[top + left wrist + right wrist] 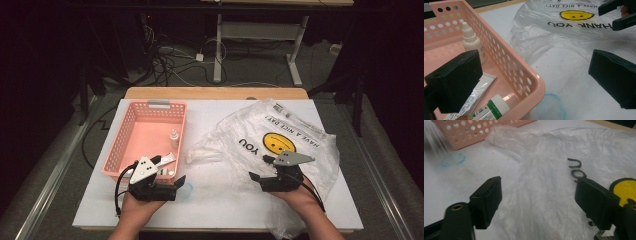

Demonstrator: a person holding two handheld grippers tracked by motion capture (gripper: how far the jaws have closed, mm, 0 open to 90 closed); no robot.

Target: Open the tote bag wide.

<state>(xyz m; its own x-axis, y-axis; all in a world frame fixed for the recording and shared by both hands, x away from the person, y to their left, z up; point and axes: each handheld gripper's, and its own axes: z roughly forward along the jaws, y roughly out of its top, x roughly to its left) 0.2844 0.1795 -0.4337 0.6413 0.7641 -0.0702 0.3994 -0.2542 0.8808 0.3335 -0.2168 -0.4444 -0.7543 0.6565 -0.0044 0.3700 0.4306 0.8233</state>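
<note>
2 grippers wait with jaws apart, holding nothing; left gripper sits at the pink basket corner, right gripper hovers over the flat plastic bag, probably for packing.

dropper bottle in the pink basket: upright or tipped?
Upright. The dropper bottle stands on its base, cap up, near the basket wall; the tube beside it lies flat.
</note>
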